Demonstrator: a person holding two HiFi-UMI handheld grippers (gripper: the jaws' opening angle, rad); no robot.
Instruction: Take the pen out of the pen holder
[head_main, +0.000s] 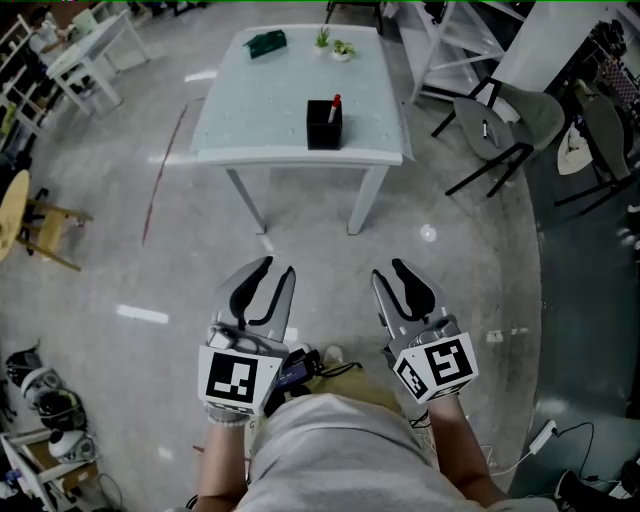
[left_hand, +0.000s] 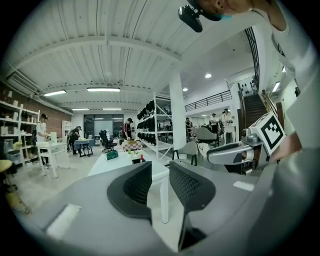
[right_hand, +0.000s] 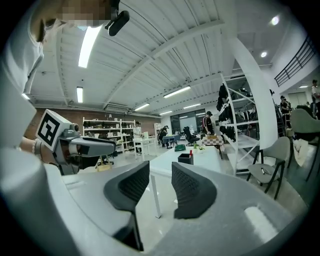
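While left tongs (head_main: 277, 270) and right tongs (head_main: 388, 271) gape empty, pen (head_main: 334, 105) in pen holder (head_main: 322, 130); table (head_main: 250, 120) well ahead

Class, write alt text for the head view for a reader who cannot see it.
From above, a person holds the left gripper and right gripper, both open and empty, over a grey floor, short of a white table. Near its front edge stands a black pen holder with a red-capped pen in it.
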